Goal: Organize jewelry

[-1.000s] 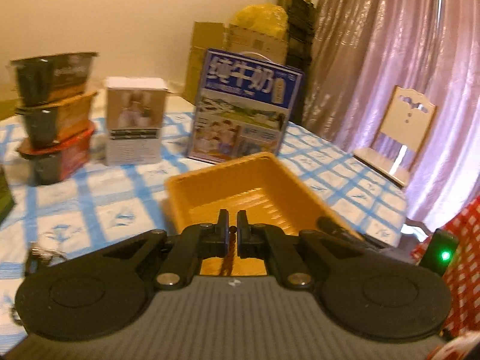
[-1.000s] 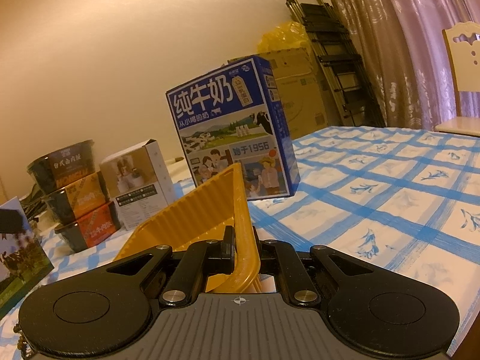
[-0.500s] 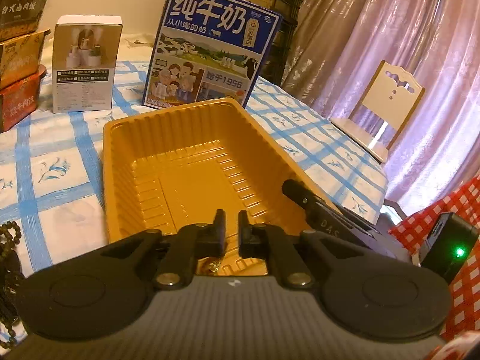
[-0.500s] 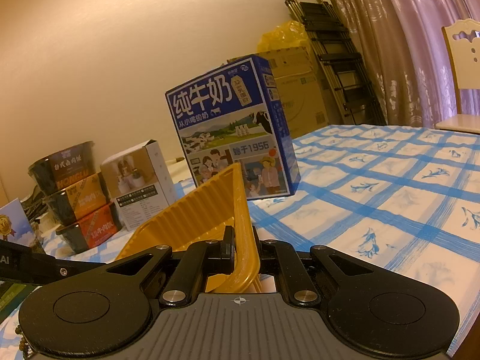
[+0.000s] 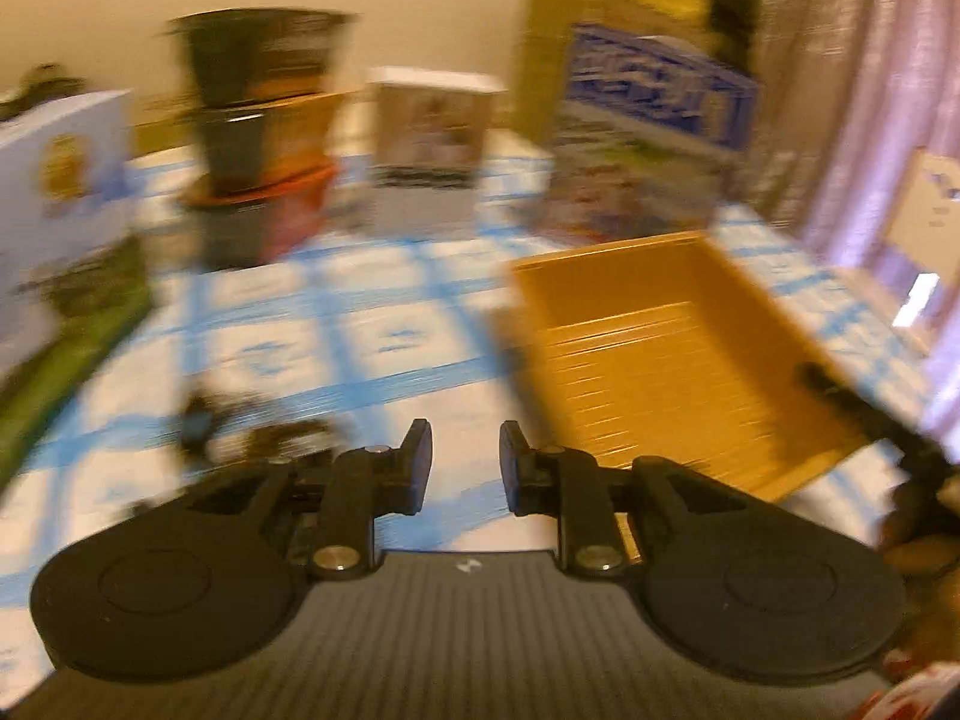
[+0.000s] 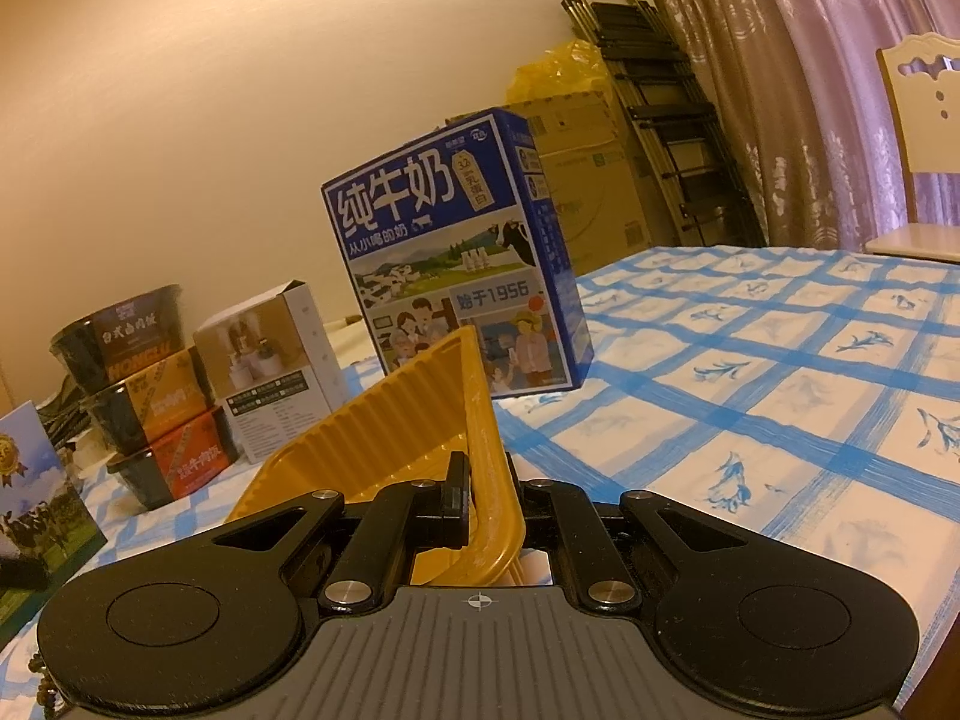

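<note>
the left claw (image 5: pixel 462 465) was opening, nothing between its jaws, over the blue-checked desk (image 5: pixel 384 354). dark blurred jewelry (image 5: pixel 258 432) lay just left of it. the right claw (image 6: pixel 489 495) was pinched on the near wall of the ribbed yellow plastic tray (image 6: pixel 414 408). behind stood the blue milk carton box (image 6: pixel 450 252).

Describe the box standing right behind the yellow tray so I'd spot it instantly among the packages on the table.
On the blue-checked tablecloth, look just past the yellow tray clamped in the right gripper. The blue milk carton box stands upright there. It alone is bright blue with big white Chinese characters; the neighbouring white box is smaller.
</note>
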Motion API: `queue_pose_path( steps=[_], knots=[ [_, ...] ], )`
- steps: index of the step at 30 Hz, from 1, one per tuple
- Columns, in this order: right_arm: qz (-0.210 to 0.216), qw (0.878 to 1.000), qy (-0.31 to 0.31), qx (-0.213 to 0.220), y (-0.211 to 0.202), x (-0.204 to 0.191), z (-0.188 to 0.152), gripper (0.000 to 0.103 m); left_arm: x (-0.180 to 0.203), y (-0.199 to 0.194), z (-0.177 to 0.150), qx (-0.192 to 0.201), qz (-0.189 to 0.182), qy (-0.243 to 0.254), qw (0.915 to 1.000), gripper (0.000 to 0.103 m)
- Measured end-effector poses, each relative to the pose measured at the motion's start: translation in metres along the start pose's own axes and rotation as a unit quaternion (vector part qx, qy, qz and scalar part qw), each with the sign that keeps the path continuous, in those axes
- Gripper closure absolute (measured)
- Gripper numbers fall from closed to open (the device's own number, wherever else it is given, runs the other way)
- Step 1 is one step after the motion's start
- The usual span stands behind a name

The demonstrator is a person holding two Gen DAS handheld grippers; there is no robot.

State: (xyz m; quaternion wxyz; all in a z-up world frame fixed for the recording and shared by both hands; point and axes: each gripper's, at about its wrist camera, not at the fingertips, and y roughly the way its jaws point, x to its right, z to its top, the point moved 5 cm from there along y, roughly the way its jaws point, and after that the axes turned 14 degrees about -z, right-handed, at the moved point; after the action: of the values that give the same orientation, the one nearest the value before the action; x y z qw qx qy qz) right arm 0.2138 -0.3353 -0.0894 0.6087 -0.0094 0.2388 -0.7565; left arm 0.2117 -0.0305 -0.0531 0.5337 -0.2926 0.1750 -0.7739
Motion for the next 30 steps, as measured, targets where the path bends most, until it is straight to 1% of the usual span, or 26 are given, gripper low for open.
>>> queue_pose_path(
  steps=[4,7,9,12,15,24,30],
  knots=[
    [0.0,1.0,-0.001,0.0,0.0,0.0,0.0,0.096,-0.045,-0.022,-0.016,-0.014,0.064,-0.024,0.9976,0.082],
    [-0.001,1.0,-0.001,0.0,0.0,0.0,0.0,0.096,-0.062,-0.035,-0.028,-0.021,0.091,-0.033,0.995,0.082],
    [-0.001,1.0,-0.001,0.0,0.0,0.0,0.0,0.096,-0.067,-0.039,-0.036,-0.027,0.1,-0.039,0.9939,0.082],
    [-0.002,1.0,-0.002,0.0,0.0,0.001,0.0,0.096,-0.071,-0.043,-0.048,-0.033,0.099,-0.046,0.9935,0.082],
    [-0.002,1.0,-0.002,-0.001,0.0,0.001,-0.001,0.096,-0.067,-0.042,-0.053,-0.036,0.09,-0.04,0.9945,0.082],
    [-0.001,1.0,-0.004,-0.001,0.0,0.002,-0.002,0.096,-0.046,-0.028,-0.056,-0.039,0.06,-0.02,0.9972,0.082],
    [-0.002,1.0,-0.004,-0.001,0.0,0.001,-0.002,0.096,-0.034,-0.013,-0.054,-0.039,0.048,-0.001,0.9981,0.079]
  ],
)
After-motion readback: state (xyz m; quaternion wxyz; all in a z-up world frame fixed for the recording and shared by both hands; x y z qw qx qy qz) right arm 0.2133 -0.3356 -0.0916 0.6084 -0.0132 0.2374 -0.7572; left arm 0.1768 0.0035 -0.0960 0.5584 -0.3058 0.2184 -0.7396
